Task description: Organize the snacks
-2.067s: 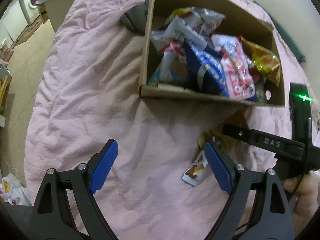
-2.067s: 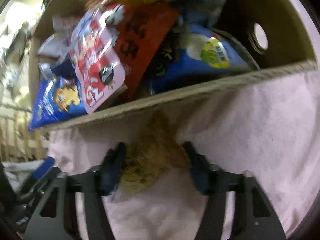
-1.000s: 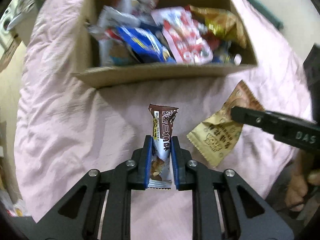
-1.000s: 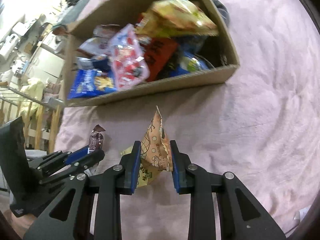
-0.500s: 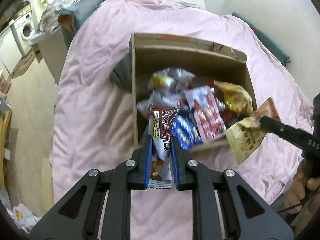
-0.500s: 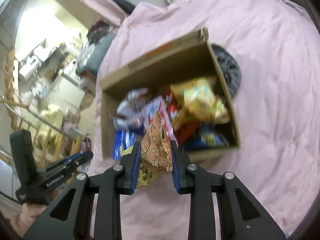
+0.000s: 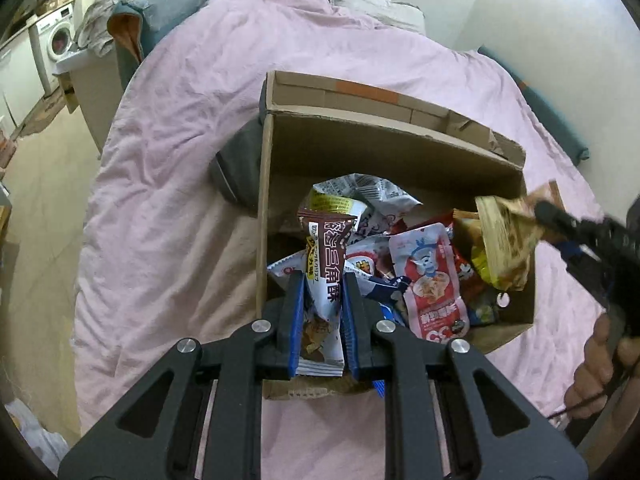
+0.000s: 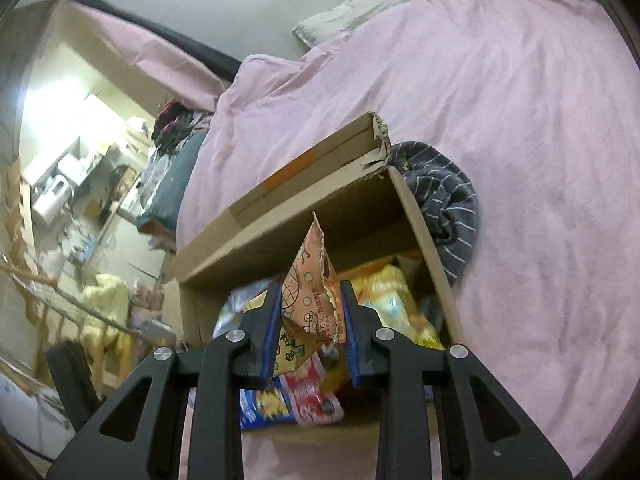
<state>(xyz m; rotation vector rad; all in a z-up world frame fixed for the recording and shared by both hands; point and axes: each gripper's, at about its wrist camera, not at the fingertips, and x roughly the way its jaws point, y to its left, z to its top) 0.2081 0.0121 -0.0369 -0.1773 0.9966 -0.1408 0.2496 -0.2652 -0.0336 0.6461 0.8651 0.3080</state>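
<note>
Over the open brown cardboard box [image 7: 400,148], both grippers, raised from the pink bedcover [image 7: 168,200], stay clamped: left gripper [image 7: 322,312] on a brown-and-white snack bar [image 7: 324,280], right gripper [image 8: 308,320] on a tan crinkled snack packet [image 8: 314,300], ready for dropping.

One cardboard box [image 7: 392,148], two hand-held grippers (each holding one snack packet).

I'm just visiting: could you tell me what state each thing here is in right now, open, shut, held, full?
Left tongs: shut on the brown snack bar.
Brown snack bar: held upright over the box.
Right tongs: shut on the tan snack packet.
Tan snack packet: held, crumpled, above the box.
Cardboard box: open, flaps folded, holding many snack bags.
Pink bedspread: wrinkled, under the box.
</note>
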